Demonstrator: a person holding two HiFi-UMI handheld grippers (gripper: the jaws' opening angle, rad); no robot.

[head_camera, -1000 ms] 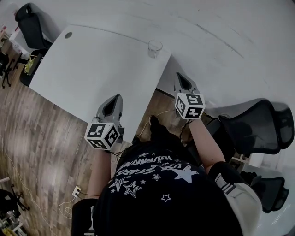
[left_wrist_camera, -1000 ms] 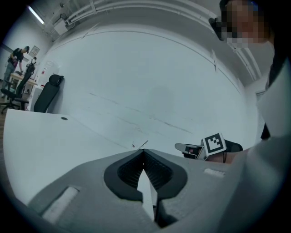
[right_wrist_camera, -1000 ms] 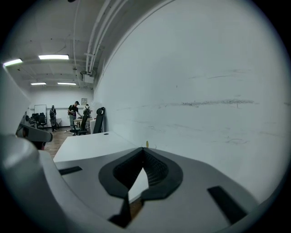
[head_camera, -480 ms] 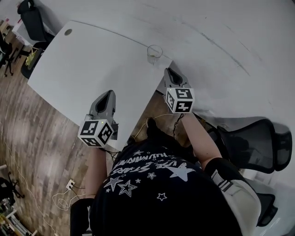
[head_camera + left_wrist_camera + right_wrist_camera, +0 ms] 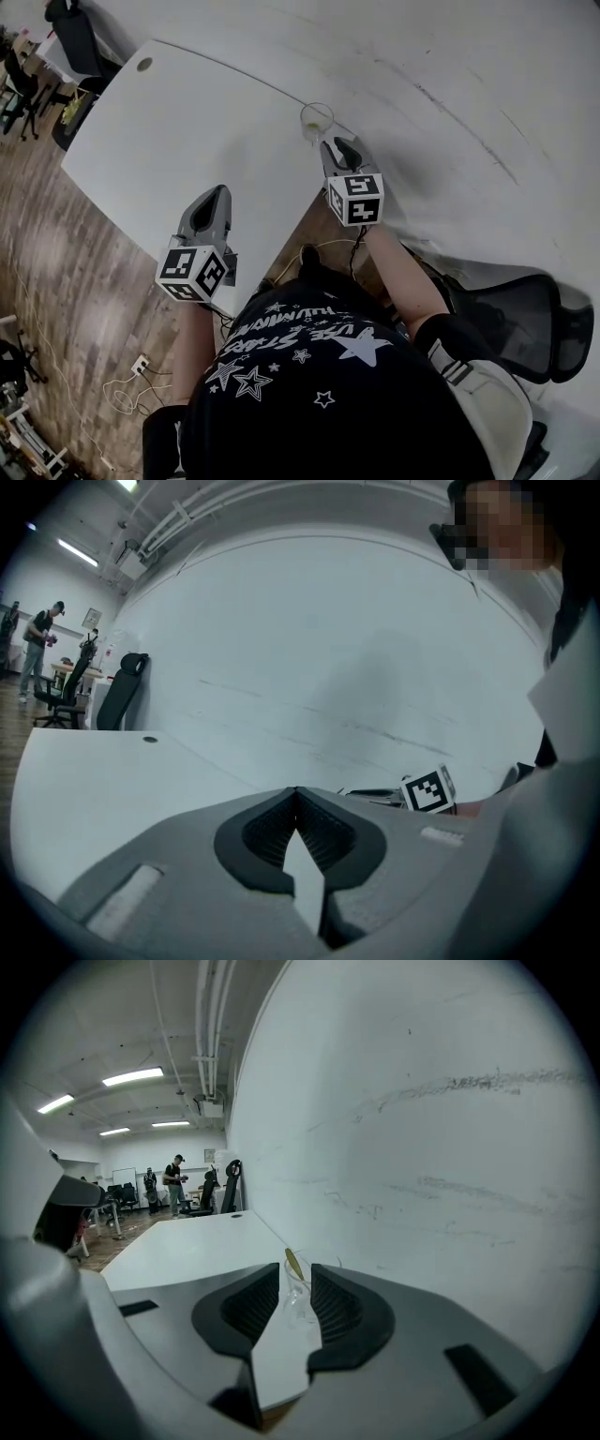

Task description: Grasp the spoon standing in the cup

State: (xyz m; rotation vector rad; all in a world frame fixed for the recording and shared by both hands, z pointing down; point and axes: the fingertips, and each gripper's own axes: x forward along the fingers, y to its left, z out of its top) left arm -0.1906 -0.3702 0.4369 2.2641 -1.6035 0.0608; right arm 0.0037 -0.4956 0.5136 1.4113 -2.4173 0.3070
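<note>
The right tool (image 5: 335, 146) has just been opening its jaws, which stand wide and hold nothing. The spoon (image 5: 293, 1264) stands in the cup (image 5: 317, 120) at the table's (image 5: 178, 131) far right corner, just ahead of them, so a grasp seems near. A second ago this tool was shut and farther back off the table's right edge; the left tool (image 5: 216, 197) is shut and empty.

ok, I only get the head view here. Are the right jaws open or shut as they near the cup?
Observer: Open. In the right gripper view the right gripper has its jaws apart. They have just been opening, and nothing touches the pads.
Operator: Spoon lined up?
Observer: The spoon shows through the gap, ahead of the jaw tips. It stands in the cup with its top tilted to that view's left.
Operator: And the left one?
Observer: The left gripper has its jaws shut with nothing between them.
</note>
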